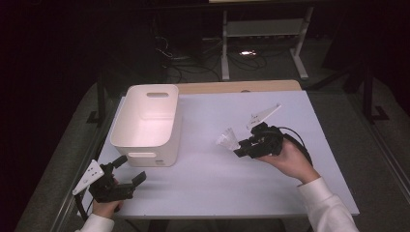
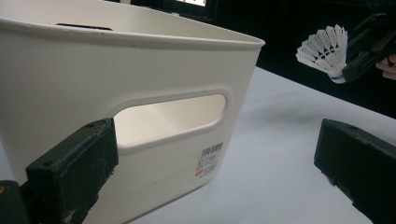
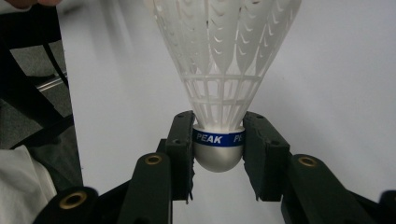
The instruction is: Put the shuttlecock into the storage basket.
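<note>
On the blue band (image 3: 218, 138) around the base of the shuttlecock (image 3: 219, 70), clamped between two black jaws in the right gripper view, we read the white word "PEAK", followed by the start of a second word, "PE", cut off by a jaw. On the near wall of the white bin (image 2: 140, 70), in the left gripper view, we see a small sticker (image 2: 209, 160) with a barcode, fine print and a red mark, all too small for us to read.
</note>
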`<state>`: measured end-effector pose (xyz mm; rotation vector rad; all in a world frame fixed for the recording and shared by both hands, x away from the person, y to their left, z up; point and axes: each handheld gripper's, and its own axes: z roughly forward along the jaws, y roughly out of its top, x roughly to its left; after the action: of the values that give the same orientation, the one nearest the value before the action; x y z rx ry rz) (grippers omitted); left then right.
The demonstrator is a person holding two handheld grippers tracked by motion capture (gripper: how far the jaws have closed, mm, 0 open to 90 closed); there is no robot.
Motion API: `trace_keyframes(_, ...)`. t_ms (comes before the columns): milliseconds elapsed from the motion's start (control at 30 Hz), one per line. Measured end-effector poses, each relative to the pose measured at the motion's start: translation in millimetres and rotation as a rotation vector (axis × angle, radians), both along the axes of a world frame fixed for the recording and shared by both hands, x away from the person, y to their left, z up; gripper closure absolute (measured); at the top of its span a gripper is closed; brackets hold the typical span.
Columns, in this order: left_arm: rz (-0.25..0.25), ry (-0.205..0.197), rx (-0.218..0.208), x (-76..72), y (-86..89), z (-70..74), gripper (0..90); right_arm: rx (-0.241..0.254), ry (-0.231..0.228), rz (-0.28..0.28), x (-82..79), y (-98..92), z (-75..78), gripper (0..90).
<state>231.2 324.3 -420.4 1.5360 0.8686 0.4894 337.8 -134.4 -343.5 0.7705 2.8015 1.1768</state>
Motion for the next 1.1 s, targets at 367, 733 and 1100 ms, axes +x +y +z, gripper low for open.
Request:
trace_keyframes(367,0.0,-0.003,-0.003,-0.4,-0.3,0.2,0.0,0.006,-0.014,0.009,7.0,10.3,12.6,63.5)
trace_keyframes(733,-0.001,-0.002,0.003,-0.3,-0.2,0.1,0.0,0.018,-0.013,0.016,14.3,20.9,20.3,63.5)
trace_keyframes(1100,0.0,-0.002,0.003,0.0,0.0,0.0,0.0,0.019,-0.012,0.021,22.2,32.5,27.8,63.5)
